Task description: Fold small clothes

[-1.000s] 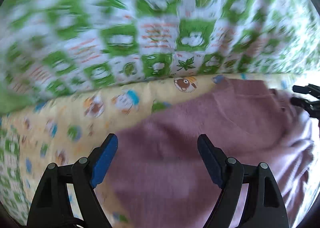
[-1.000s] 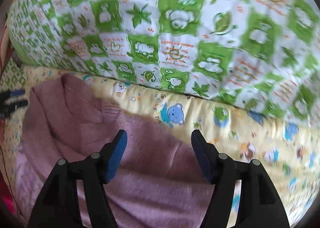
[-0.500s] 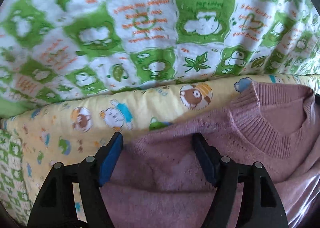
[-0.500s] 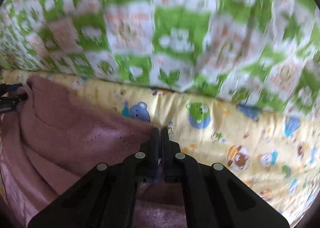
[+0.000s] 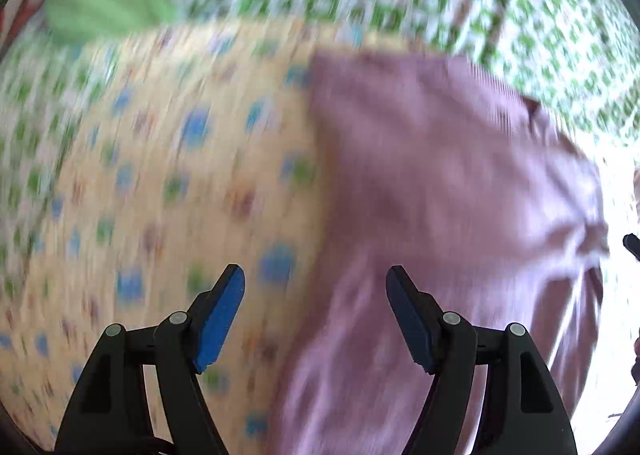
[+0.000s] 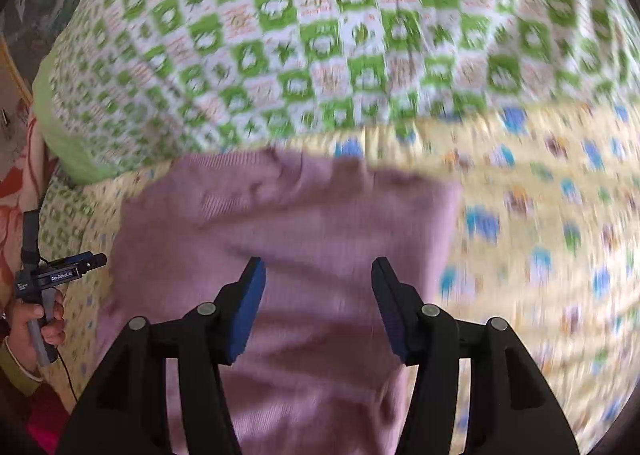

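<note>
- Lying flat on the yellow quilt [image 6: 540, 215], the mauve sweater [image 6: 300, 223] is running its long axis from six to twelve o'clock under the right gripper [image 6: 318, 295], the nearer one.
- Sitting at three o'clock of the left gripper [image 5: 316, 311], the sweater is showing there blurred.
- Standing parted and empty, the right jaws are just reopening; the left jaws are gaping, holding nothing.
- Appearing only in the right view, a hand [image 6: 34, 323] is gripping the left tool at nine o'clock.

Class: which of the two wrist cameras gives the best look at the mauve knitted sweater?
The right wrist view: the mauve sweater lies nearly centred and fairly sharp, its top edge and both sides in frame. In the left wrist view the sweater is heavily blurred and pushed to the right side, running off the bottom.
</note>
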A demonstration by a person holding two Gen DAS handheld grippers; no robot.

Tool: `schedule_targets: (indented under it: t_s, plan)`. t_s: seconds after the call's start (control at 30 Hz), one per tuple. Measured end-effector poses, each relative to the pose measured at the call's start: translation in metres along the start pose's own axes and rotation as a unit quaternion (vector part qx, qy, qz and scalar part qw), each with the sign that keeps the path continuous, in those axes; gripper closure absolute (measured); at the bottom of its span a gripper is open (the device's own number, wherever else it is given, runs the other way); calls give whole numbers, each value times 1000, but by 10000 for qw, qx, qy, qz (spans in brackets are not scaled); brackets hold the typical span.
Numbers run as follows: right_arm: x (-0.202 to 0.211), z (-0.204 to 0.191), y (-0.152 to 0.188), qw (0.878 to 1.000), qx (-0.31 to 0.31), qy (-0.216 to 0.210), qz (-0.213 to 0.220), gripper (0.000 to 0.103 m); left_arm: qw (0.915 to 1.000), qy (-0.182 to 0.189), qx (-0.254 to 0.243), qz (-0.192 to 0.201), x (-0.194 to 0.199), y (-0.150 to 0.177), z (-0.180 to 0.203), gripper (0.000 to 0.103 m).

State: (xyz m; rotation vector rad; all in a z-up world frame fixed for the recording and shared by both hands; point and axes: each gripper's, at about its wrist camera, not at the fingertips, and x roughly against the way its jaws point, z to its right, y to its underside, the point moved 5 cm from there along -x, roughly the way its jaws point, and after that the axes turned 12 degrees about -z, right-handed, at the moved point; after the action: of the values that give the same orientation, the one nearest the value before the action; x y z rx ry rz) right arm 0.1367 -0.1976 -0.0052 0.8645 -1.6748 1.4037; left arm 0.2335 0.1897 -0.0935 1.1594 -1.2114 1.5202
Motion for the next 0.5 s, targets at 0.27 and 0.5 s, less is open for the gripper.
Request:
schedule_targets:
  t_s: [0.27, 0.5]
  plan:
    - [6, 0, 120, 9970, -541, 9, -550, 46, 9972, 450, 282, -529, -8, 157, -26, 29]
    - [30, -4, 189, 9941, -913, -55, -576, 46, 9942, 738, 223, -747, 4, 239, -38, 29]
